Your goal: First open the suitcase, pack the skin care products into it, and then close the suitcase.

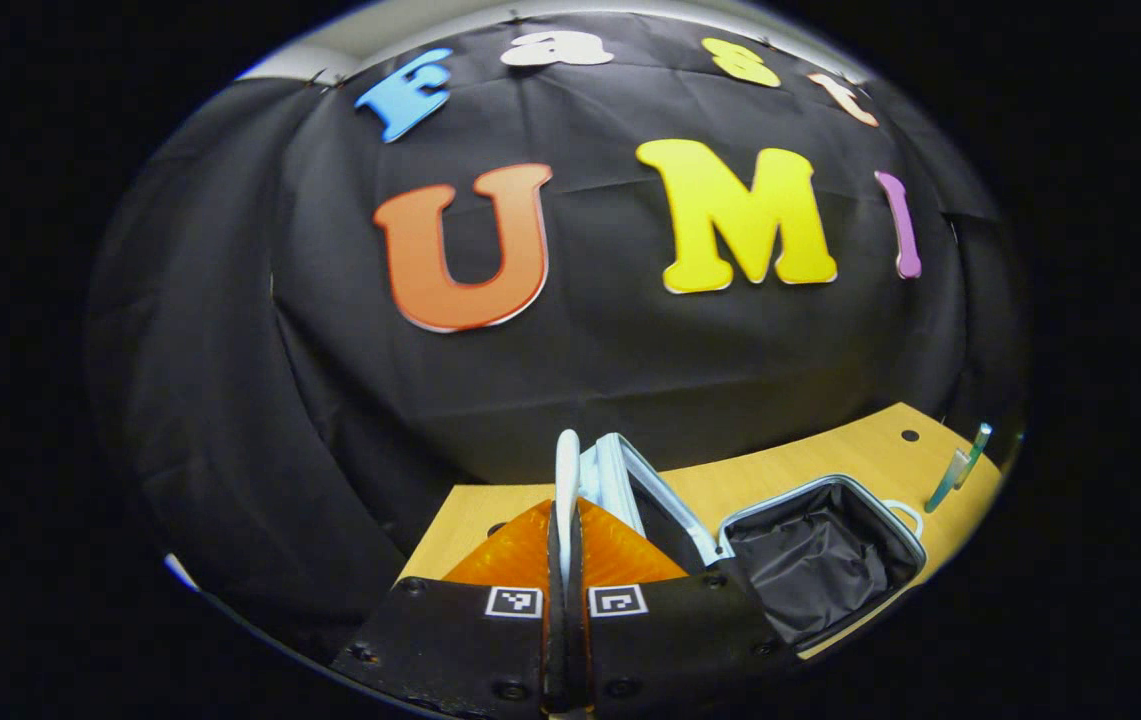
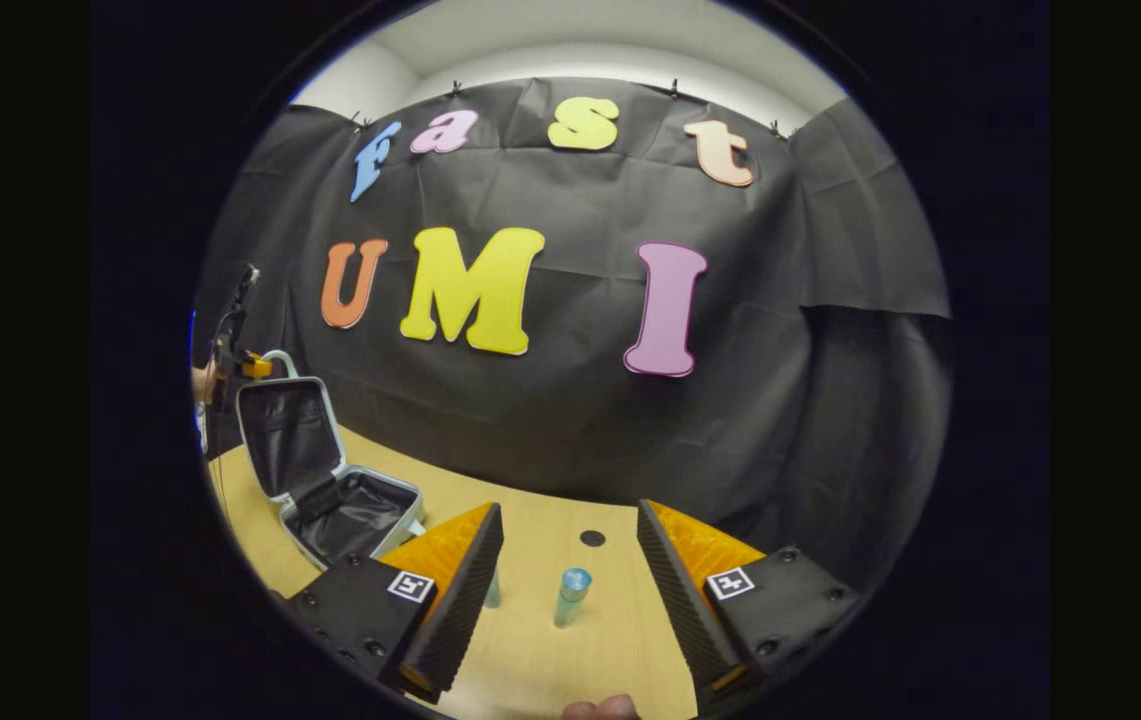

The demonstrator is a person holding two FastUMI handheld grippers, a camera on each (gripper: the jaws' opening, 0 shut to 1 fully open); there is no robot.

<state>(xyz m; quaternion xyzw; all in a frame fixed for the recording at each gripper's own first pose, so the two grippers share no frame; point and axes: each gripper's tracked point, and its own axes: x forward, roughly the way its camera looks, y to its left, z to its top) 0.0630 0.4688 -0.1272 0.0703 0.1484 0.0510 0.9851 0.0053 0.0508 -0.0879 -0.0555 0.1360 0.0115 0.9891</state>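
Note:
The small white suitcase stands open on the wooden table. Its lid [image 1: 620, 480] is raised upright and its base [image 1: 820, 555] shows black lining. My left gripper [image 1: 565, 512] is shut on the lid's white top edge [image 1: 567, 465]. In the right gripper view the same lid [image 2: 290, 440] and base [image 2: 355, 515] sit at the far left, with the left gripper [image 2: 248, 365] at the lid's top. My right gripper [image 2: 570, 510] is open, low over the table. A teal skin care bottle [image 2: 570, 595] stands between its fingers, untouched. A second bottle [image 2: 493, 592] is partly hidden behind one finger.
The wooden table [image 2: 530, 650] meets the black cloth wall at the back. A dark round hole [image 2: 592, 538] lies in the tabletop beyond the bottle. A teal tube [image 1: 960, 470] shows at the table's right end in the left gripper view. A fingertip [image 2: 600, 708] shows at the bottom.

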